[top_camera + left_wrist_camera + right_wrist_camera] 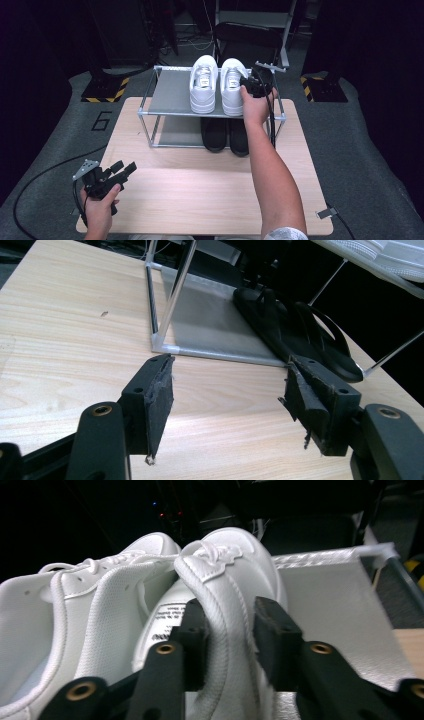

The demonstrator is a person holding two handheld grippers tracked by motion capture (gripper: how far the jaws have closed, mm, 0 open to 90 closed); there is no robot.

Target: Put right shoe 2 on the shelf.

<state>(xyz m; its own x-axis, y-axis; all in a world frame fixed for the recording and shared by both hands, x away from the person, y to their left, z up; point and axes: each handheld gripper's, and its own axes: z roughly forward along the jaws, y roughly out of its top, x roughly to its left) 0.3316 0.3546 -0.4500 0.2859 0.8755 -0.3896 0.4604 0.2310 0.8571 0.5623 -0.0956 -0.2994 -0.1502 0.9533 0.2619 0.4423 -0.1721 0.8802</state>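
Currently: right sneaker point(232, 86), white, on the shoe rack's point(172, 92) top shelf, beside its mate point(203, 83). Right gripper point(229, 645): jaws pinched on the sneaker's padded collar. Left gripper point(227, 405): wide open, empty, near the rack's front. Advice: keep the pinch deep; lift straight.

White sneakers point(217, 85) on grey shelf of silver-framed rack point(172, 92), black slippers point(225, 135) beneath, pale wood-grain table point(200, 195), black grippers point(112, 175), grey floor point(60, 135) with yellow-black striped plates point(105, 91).
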